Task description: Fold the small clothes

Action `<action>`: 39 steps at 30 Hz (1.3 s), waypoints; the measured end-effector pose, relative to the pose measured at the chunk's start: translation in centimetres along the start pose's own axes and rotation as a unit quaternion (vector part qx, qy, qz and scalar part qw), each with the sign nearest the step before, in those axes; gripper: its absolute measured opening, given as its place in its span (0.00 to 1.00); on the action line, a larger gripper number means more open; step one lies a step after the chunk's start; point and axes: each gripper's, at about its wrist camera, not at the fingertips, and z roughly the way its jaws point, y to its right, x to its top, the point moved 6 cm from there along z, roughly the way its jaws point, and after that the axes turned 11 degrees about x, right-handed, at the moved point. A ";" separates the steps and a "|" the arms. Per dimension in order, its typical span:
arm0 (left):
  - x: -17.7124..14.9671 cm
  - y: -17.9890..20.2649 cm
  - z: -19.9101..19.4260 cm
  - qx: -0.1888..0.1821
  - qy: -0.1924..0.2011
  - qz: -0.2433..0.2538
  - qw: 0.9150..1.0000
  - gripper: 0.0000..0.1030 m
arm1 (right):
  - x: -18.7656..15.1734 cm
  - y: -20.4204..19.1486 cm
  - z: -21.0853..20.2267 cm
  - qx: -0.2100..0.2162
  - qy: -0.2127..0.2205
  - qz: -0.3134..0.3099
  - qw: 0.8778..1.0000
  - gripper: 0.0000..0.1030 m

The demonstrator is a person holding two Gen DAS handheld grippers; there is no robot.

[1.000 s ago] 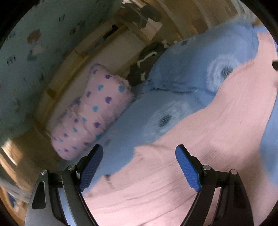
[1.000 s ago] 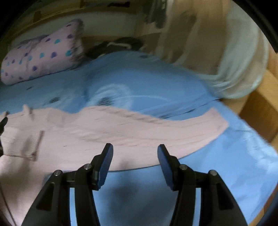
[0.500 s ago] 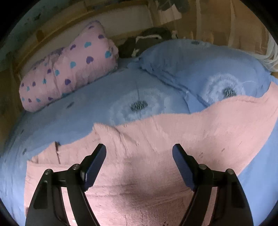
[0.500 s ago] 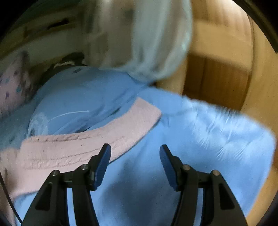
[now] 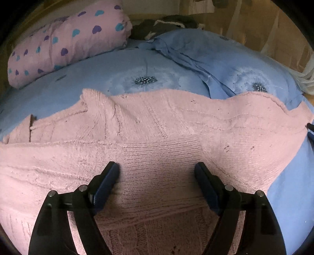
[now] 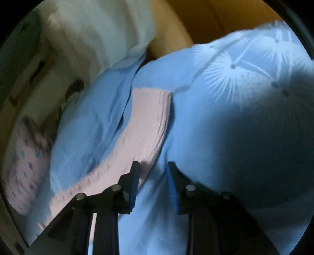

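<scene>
A pink knitted sweater (image 5: pixel 157 137) lies spread flat on the blue bed cover (image 5: pixel 98 78). My left gripper (image 5: pixel 157 176) is open and empty just above the sweater's body. In the right wrist view one pink sleeve (image 6: pixel 145 125) stretches away over the blue cover (image 6: pixel 235 137). My right gripper (image 6: pixel 153 176) is open and empty, tilted, with its fingers over the lower edge of that sleeve.
A pink pillow with heart prints (image 5: pixel 64 43) lies at the head of the bed, with dark clothing (image 5: pixel 166 23) beside it. A blue pillow (image 5: pixel 225 64) sits at the right. A white curtain (image 6: pixel 98 33) and wooden bed frame (image 6: pixel 215 17) stand past the bed edge.
My left gripper has come down closer over the sweater's body. My right gripper has swung right and tilted, and its jaws have narrowed a little over the sleeve edge.
</scene>
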 end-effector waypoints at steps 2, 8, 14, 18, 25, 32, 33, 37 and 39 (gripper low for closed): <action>-0.1 0.1 -0.1 0.002 0.001 0.002 1.000 0.60 | 0.9 -0.3 1.2 0.000 0.003 -0.009 1.000 0.28; -0.1 0.0 0.0 0.001 0.001 0.001 1.000 0.60 | 2.1 -0.7 2.0 -0.008 0.007 -0.002 1.000 0.28; 0.0 -0.2 0.3 -0.006 0.000 -0.003 1.000 0.60 | 3.7 -1.4 3.9 -0.057 0.002 -0.037 0.998 0.11; 0.2 -0.3 0.5 -0.011 0.000 -0.010 1.000 0.60 | 1.5 -2.8 1.6 -0.008 0.006 -0.008 1.000 0.06; 0.2 0.0 0.5 -0.009 -0.001 -0.010 1.000 0.60 | -7.3 -14.6 -1.7 0.062 -0.072 -0.157 0.983 0.06; 0.3 -0.3 0.4 -0.019 -0.002 -0.017 1.000 0.61 | -15.6 -21.9 -2.1 0.155 -0.158 -0.133 0.966 0.06; 0.4 -0.3 0.4 -0.022 -0.003 -0.018 1.000 0.61 | -16.6 -23.4 -1.9 0.148 -0.166 -0.169 0.960 0.06; 0.7 -1.7 0.1 -0.085 0.001 -0.064 0.994 0.62 | -20.2 -25.8 -1.3 0.089 -0.184 -0.281 0.938 0.06; 0.9 -2.4 0.0 -0.112 -0.002 -0.086 0.990 0.62 | -21.8 -26.6 -0.2 0.072 -0.196 -0.326 0.922 0.06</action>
